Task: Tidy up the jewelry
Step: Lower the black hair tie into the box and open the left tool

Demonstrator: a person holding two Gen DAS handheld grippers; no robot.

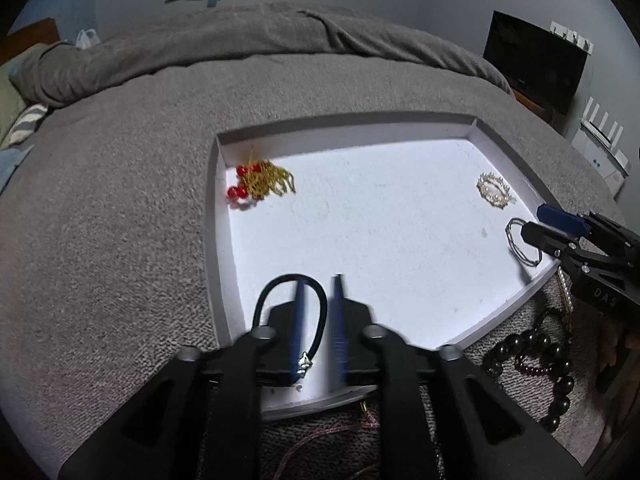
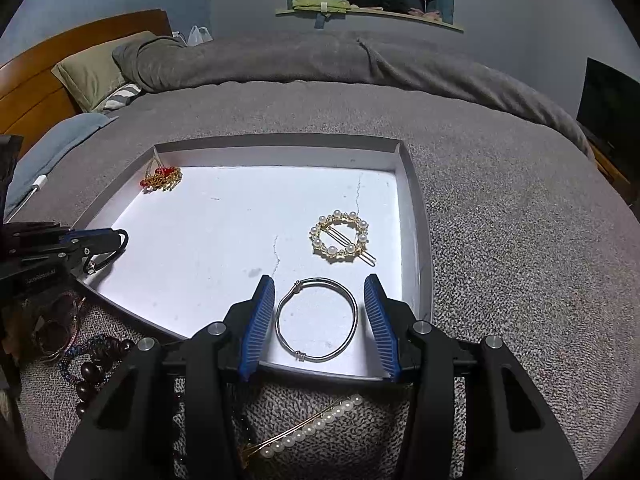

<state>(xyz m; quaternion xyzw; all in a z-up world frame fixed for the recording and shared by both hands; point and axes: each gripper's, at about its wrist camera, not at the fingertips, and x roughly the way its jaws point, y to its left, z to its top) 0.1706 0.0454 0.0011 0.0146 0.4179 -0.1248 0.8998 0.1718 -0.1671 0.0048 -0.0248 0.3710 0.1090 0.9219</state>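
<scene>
A shallow white tray (image 1: 400,216) (image 2: 224,224) lies on the grey bed. My left gripper (image 1: 320,284) is over its near left corner, jaws narrowly apart, with a black cord loop with a small charm (image 1: 288,280) hooked around the left finger; the loop also shows in the right wrist view (image 2: 116,248). My right gripper (image 2: 320,280) is open, its fingers either side of a silver wire bangle (image 2: 316,320) (image 1: 520,244) lying on the tray. A round pearl hair clip (image 2: 340,238) (image 1: 495,191) lies beyond it. A red and gold earring cluster (image 1: 264,180) (image 2: 162,178) lies at the tray's far left.
Dark bead bracelets (image 1: 536,364) (image 2: 96,364) and thin bangles (image 2: 56,332) lie on the bedspread in front of the tray. A pearl bar clip (image 2: 312,426) lies under my right gripper. A rumpled grey duvet (image 2: 320,60) and pillows (image 2: 92,72) are at the back.
</scene>
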